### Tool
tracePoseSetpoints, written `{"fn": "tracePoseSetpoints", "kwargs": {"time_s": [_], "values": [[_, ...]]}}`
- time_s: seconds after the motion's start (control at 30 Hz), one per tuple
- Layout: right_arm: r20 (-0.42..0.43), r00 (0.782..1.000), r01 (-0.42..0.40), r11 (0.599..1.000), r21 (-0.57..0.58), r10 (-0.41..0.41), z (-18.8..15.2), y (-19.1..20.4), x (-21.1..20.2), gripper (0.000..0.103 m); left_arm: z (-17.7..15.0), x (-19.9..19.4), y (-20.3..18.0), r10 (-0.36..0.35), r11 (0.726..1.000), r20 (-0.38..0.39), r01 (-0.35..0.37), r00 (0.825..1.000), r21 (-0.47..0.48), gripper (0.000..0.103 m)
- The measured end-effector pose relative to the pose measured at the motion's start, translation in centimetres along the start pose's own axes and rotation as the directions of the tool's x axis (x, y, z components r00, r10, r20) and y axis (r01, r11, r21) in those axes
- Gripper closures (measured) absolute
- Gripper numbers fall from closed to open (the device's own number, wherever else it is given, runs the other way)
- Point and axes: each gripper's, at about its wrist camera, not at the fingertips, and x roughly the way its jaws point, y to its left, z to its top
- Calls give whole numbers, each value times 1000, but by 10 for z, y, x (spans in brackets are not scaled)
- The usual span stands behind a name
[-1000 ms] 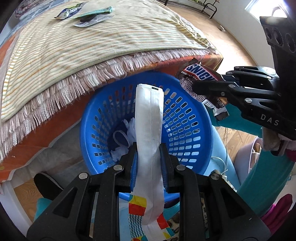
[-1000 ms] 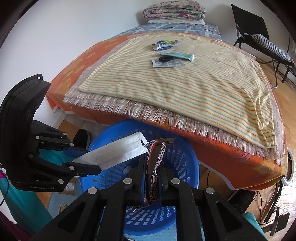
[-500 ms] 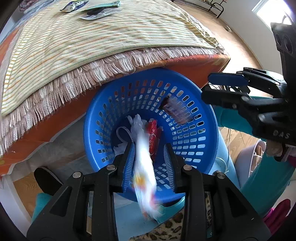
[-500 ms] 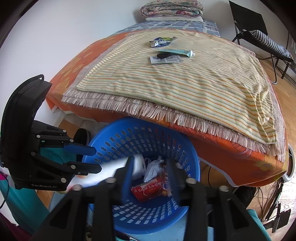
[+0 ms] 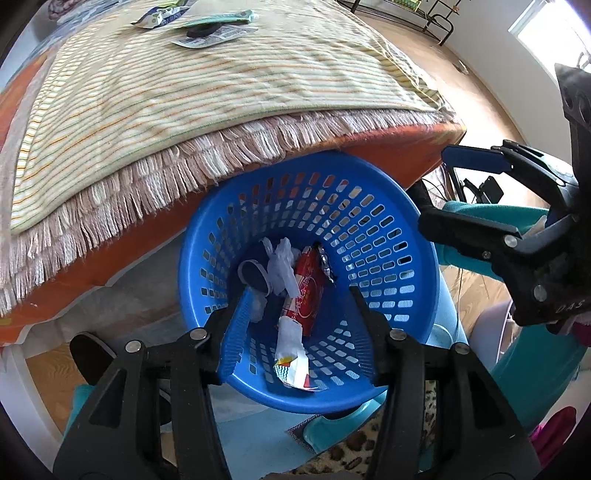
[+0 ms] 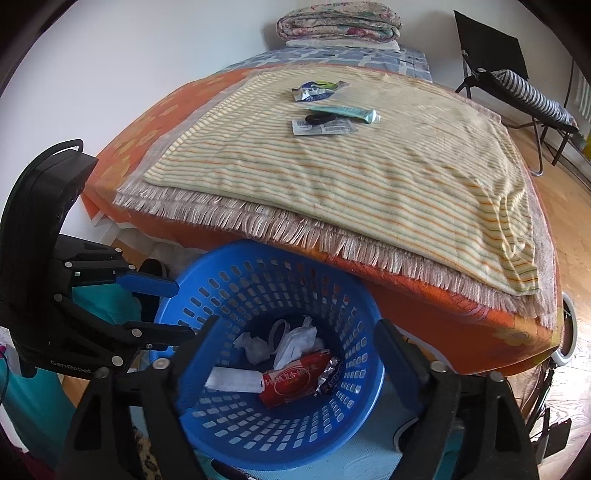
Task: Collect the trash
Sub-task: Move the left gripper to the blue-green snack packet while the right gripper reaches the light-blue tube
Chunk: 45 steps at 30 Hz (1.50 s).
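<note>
A blue perforated basket [image 5: 373,236] [image 6: 354,317] stands below the bed's edge. Inside lie a white wrapper [image 5: 291,347] [image 6: 232,380], a red packet [image 5: 306,291] [image 6: 291,380], a dark candy wrapper [image 6: 330,373] and crumpled white paper [image 5: 282,269] [image 6: 295,339]. My left gripper [image 5: 299,306] is open and empty above the basket. My right gripper [image 6: 295,336] is open and empty above it too. More trash lies far off on the striped blanket: a blue-white packet [image 6: 316,89], a teal tube [image 6: 347,112], a flat white wrapper [image 6: 323,128] and a black band [image 6: 319,118].
The bed with a fringed striped blanket [image 6: 351,170] over an orange cover overhangs the basket's far rim. A folding chair [image 6: 517,88] stands at the back right on the wooden floor. Folded bedding [image 6: 338,24] lies at the bed's head.
Both grippers opened. The white wrapper fell from the left one and the candy wrapper from the right one into the basket.
</note>
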Motion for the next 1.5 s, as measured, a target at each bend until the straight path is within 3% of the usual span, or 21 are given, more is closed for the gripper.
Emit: {"fn": "tracePoseSetpoints", "kwargs": {"time_s": [0.3,0.57,0.8,1.07,1.27,1.37,1.5], "values": [[-8,1000,5,999,43,-5,8,-8,-2,12,13,-14,11,20,1000,45,-20,999,-13,50],[35,999,-26,994,108,23,33,-20,-12,10,40,-35,20,37,999,108,-35,993,-23,50],[108,994,0,993,114,-12,63,-31,-24,10,67,-50,34,86,996,160,-84,983,-16,50],[122,992,20,995,103,-32,110,-47,-20,10,112,-56,62,115,993,217,-106,969,-50,50],[98,995,-17,988,156,2,140,-69,1,17,151,-58,83,122,992,249,-107,961,-72,50],[87,996,-36,982,183,21,150,-78,12,19,172,-56,95,120,991,259,-101,958,-87,37],[70,995,-80,970,231,66,166,-91,31,30,200,-49,106,128,991,269,-117,955,-58,35]]}}
